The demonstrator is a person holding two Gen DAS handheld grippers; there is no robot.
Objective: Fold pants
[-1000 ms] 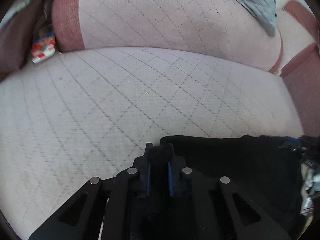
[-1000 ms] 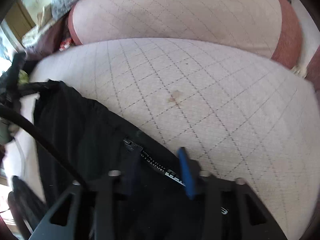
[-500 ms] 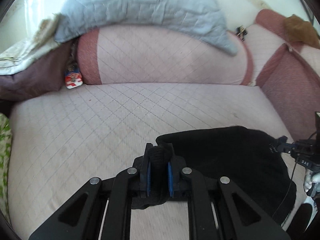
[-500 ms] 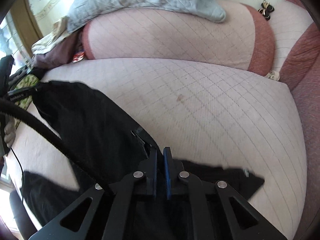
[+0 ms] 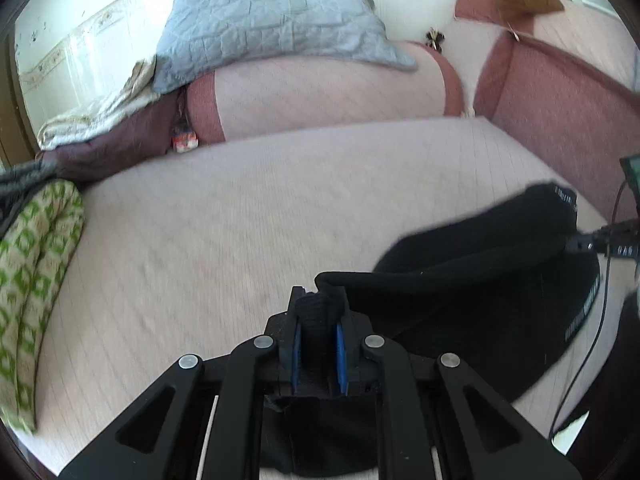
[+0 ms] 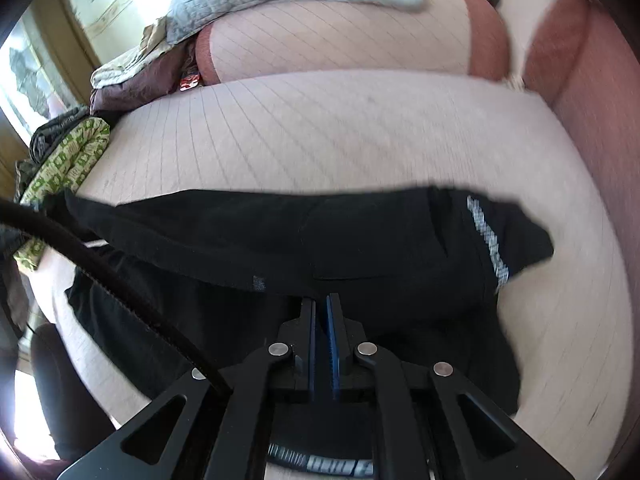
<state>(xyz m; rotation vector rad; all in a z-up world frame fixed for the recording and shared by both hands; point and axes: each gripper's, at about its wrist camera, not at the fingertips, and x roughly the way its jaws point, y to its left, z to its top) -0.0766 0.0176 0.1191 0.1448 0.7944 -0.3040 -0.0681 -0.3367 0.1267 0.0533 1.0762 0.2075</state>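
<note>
The black pants (image 5: 480,280) hang lifted over the pale quilted sofa seat (image 5: 240,216), stretched between both grippers. My left gripper (image 5: 319,308) is shut on a thick bunched edge of the black cloth, which fills the gap between its blue pads. In the right wrist view the pants (image 6: 280,236) spread across the seat (image 6: 360,132), with a white-lettered band at their right end. My right gripper (image 6: 321,308) is shut on a thin fold of the same cloth, its pads nearly touching. The right gripper's tip also shows at the far right of the left wrist view, pinching the fabric.
A grey quilted blanket (image 5: 272,28) lies over the sofa back. A green patterned cloth (image 5: 36,264) sits at the seat's left end, and a red armrest cushion (image 5: 560,120) closes the right side. A black cable (image 6: 100,268) crosses the right wrist view.
Both grippers pulled back and up from the seat, carrying the pants with them. The right gripper, open over the zip a second ago, has shut on the cloth.
</note>
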